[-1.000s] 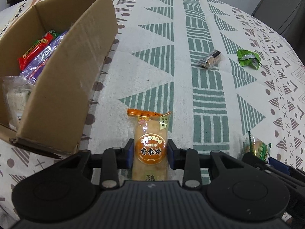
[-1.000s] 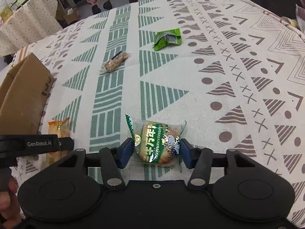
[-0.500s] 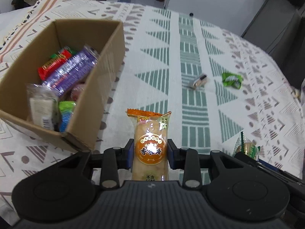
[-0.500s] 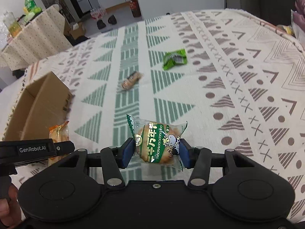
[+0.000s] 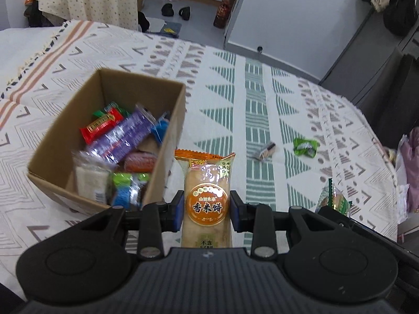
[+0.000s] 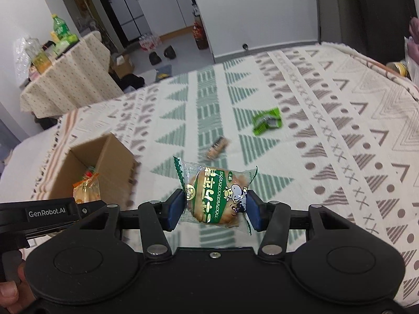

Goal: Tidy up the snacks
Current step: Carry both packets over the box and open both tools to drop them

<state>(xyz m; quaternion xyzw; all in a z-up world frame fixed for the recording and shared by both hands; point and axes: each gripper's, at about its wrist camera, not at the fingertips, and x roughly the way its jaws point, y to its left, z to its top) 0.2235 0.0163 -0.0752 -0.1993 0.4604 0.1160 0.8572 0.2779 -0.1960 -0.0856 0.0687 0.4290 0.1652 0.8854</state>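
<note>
Your box [image 5: 167, 141] sits on the tablecloth [image 5: 262, 104] to the left, with snacks [image 5: 117, 136] piled inside. Right of it, well apart, a small bar [image 5: 265, 151] lies on the cloth, and a crumpled packet [image 5: 305, 146] lies just right of that bar.

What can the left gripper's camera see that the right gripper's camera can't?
Only the left wrist view looks down into the cardboard box: a red snack bar, a purple packet and other wrapped snacks inside. It also shows the left gripper shut on the orange rice cracker pack.

Only the right wrist view shows the right gripper shut on the green-wrapped cake, plus a side table with bottles.

Both show the patterned tablecloth, the box, the small brown snack and the green packet lying on the cloth.
</note>
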